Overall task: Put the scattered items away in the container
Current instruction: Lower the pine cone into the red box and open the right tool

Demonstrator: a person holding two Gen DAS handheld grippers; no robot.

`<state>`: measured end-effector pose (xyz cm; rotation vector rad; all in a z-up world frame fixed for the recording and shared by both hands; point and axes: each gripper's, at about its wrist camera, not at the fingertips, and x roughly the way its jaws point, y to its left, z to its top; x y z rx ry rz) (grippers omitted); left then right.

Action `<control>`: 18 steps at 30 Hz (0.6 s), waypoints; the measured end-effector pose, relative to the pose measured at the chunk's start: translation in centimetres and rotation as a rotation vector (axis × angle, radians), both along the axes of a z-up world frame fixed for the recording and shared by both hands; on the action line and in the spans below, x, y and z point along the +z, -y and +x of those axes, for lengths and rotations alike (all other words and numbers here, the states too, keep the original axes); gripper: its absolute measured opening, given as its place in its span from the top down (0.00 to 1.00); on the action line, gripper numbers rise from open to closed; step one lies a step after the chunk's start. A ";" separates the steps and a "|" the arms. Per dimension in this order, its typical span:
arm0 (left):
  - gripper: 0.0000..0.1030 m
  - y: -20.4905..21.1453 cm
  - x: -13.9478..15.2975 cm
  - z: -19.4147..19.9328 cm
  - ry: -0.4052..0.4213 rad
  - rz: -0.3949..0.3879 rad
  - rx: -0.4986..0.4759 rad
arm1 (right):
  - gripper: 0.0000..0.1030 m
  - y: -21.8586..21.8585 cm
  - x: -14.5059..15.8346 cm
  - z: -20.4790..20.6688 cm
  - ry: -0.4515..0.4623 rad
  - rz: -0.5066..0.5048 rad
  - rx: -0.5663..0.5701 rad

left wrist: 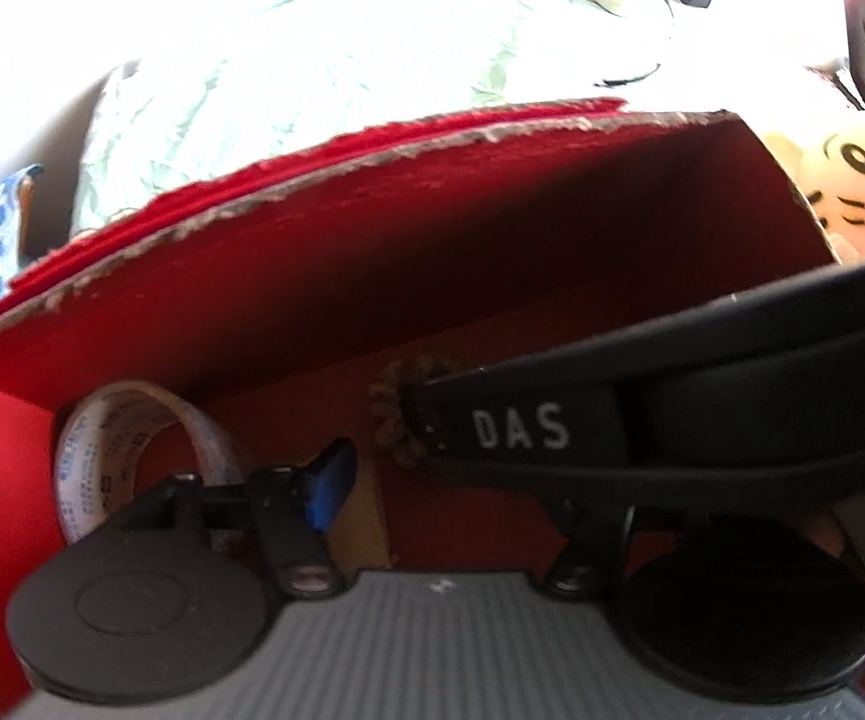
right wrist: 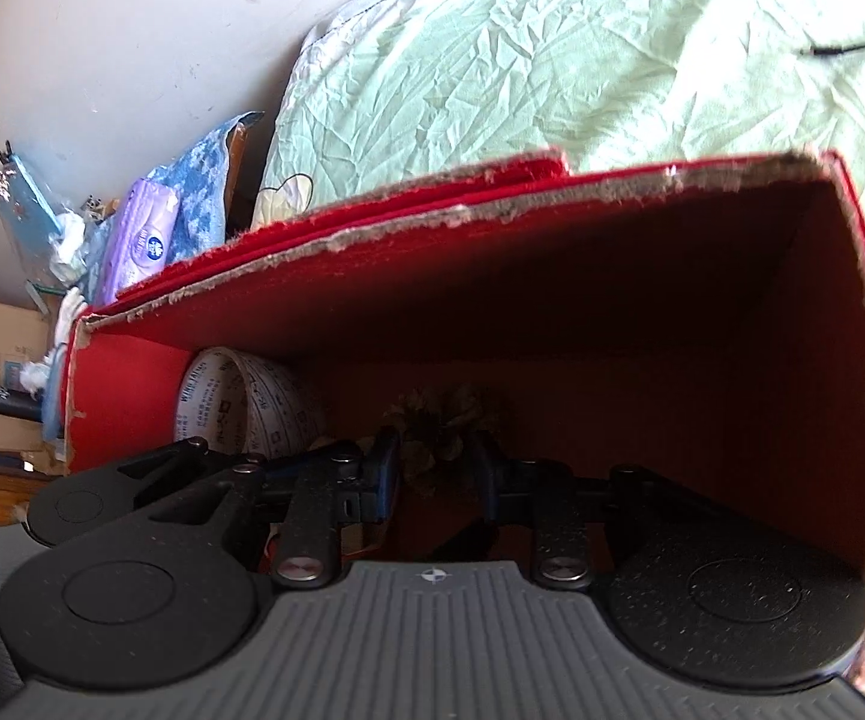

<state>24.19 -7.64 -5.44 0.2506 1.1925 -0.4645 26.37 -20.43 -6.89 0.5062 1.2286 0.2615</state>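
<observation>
Down in the red box (right wrist: 552,300) sits a brown, frilly scrunchie (right wrist: 444,426), crinkled and dull, resting on the box floor near the middle, and the right gripper (right wrist: 435,468) has its two fingers standing either side of it, spread with the scrunchie between them; whether the pads actually touch it, I cannot tell. From the left wrist view the same scrunchie (left wrist: 399,420) shows as a coiled ring, half hidden behind a black bar printed "DAS" (left wrist: 522,426), which crosses in from the right. The left gripper (left wrist: 462,468) is also down inside the box; one blue-padded finger (left wrist: 330,483) is clear on the left, the other side is masked by that bar, so how its jaws stand I cannot tell. Beside the scrunchie, toward the left wall, a roll of white printed tape (right wrist: 234,402) stands on edge on the floor. The box itself is red inside and out, with ragged, torn cardboard edges along the top rim. Behind it lies a crumpled pale green sheet (right wrist: 552,60), with a black cable (right wrist: 852,42) across it. Off to the right in the left wrist view, a yellow plush toy (left wrist: 840,180) peeks over the box wall.
</observation>
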 end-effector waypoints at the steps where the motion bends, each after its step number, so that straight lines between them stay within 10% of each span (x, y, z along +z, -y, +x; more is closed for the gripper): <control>1: 0.36 -0.1 0.1 0.0 0.008 0.000 0.010 | 0.71 -0.1 0.1 0.0 0.001 0.000 -0.001; 18: 0.26 -0.7 1.5 -0.9 0.132 0.020 0.073 | 0.68 -0.2 2.4 -1.1 0.091 -0.047 -0.011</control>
